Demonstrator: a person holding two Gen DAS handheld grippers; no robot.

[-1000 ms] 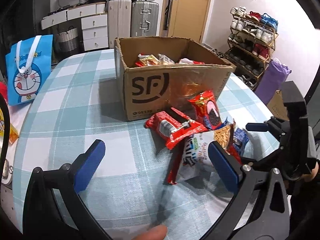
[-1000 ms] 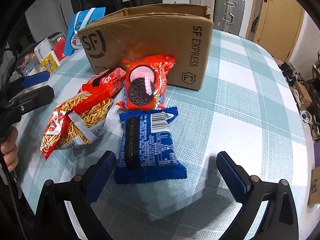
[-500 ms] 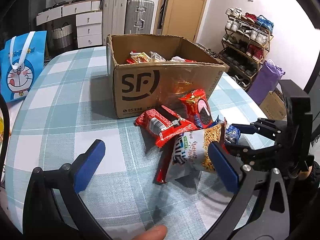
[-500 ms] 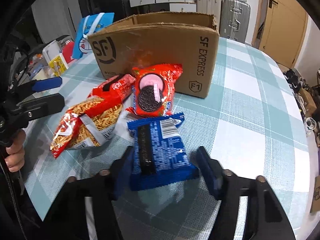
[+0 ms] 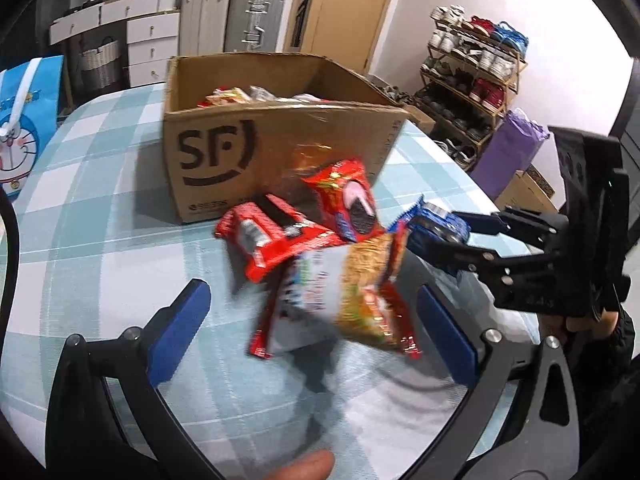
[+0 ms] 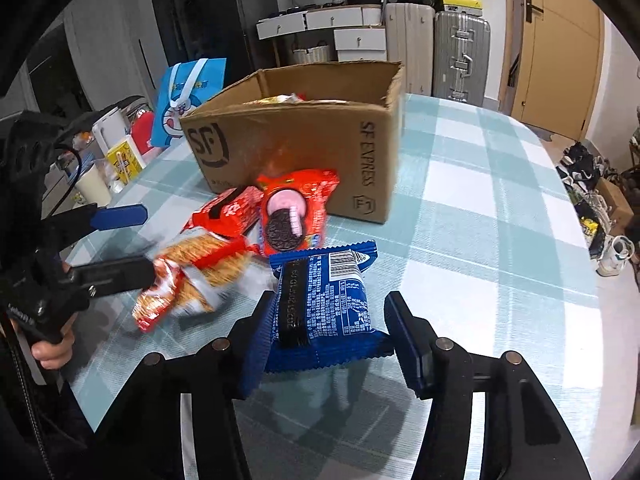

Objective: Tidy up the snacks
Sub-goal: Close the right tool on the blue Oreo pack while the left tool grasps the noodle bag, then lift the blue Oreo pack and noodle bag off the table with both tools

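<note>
Blue packet (image 6: 320,304) lies lengthwise away from the right gripper (image 6: 326,340), whose closing jaws clamp its near end, just near of the box (image 6: 304,136) holding snacks. Left gripper (image 5: 316,332) is spread wide around the noodle bag (image 5: 352,296).

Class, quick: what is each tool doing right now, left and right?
Left tool: open, holding nothing, the noodle snack bag between its fingers.
Right tool: closing on the blue cookie packet.
</note>
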